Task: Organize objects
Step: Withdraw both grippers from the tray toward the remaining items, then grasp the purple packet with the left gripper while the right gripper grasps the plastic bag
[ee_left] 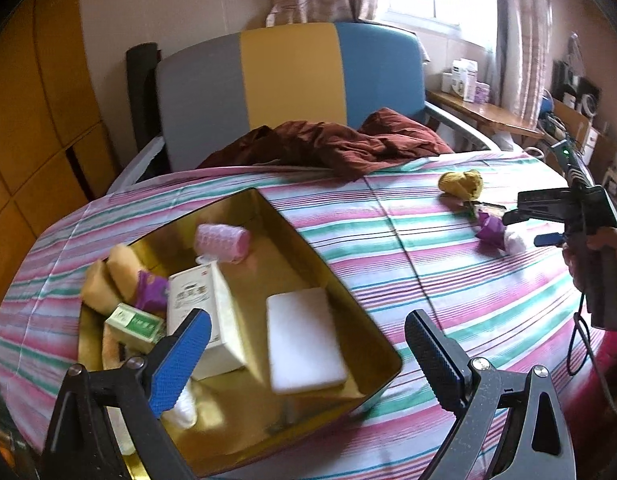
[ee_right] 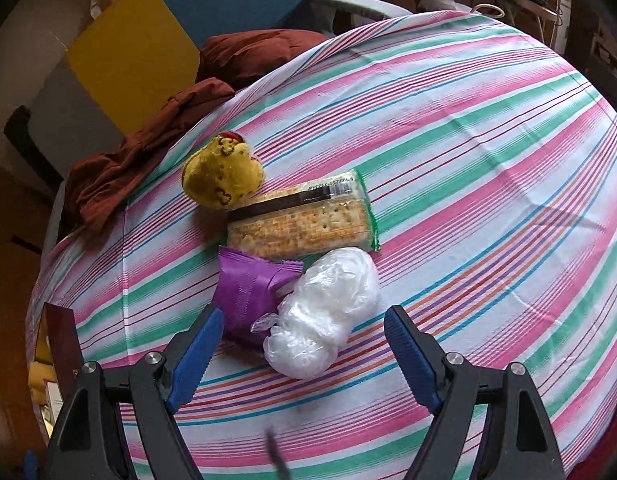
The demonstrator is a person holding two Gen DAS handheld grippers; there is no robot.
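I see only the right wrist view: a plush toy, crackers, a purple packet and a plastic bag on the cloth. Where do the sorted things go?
Observer: Into a gold tin on the striped cloth, seen from the left wrist view.
Operator: What lies in it?
Observer: A pink roller, a white box, a white block, a green box, among others.
Operator: And the left gripper?
Observer: The left gripper is over the tin, jaws open, nothing between them.
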